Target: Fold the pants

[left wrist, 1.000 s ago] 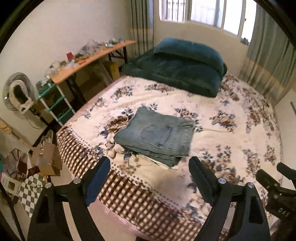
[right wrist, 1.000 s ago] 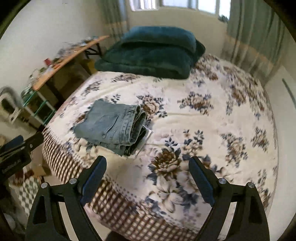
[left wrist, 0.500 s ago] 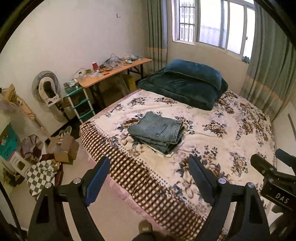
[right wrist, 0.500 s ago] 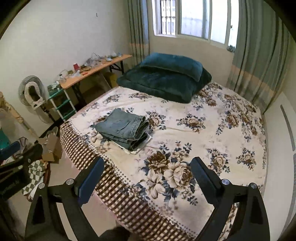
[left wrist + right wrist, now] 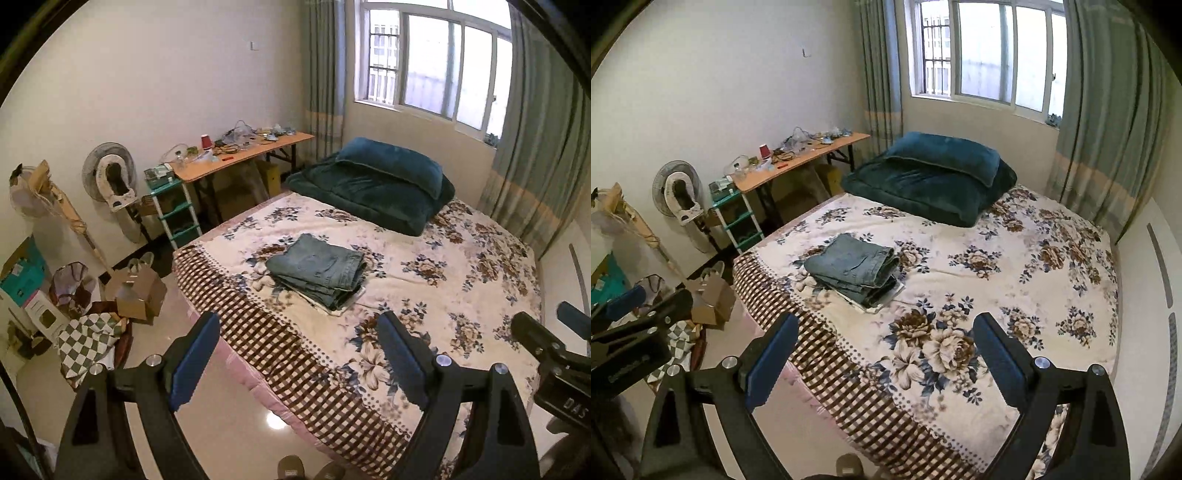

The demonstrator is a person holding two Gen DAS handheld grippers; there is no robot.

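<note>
The blue denim pants lie folded in a compact stack on the floral bedspread near the bed's left front corner; they also show in the right wrist view. A white paper sheet sticks out under the stack. My left gripper is open and empty, held well back from the bed above the floor. My right gripper is open and empty, also far back from the pants. The right gripper's body shows at the right edge of the left wrist view.
A dark teal folded duvet with pillow lies at the bed's head. A cluttered wooden desk, a green shelf cart, a fan and cardboard boxes stand left of the bed. Shiny floor lies below the grippers.
Both grippers have pulled back and up away from the bed, so the folded pants look smaller and more of the room shows. The pants have not moved.
</note>
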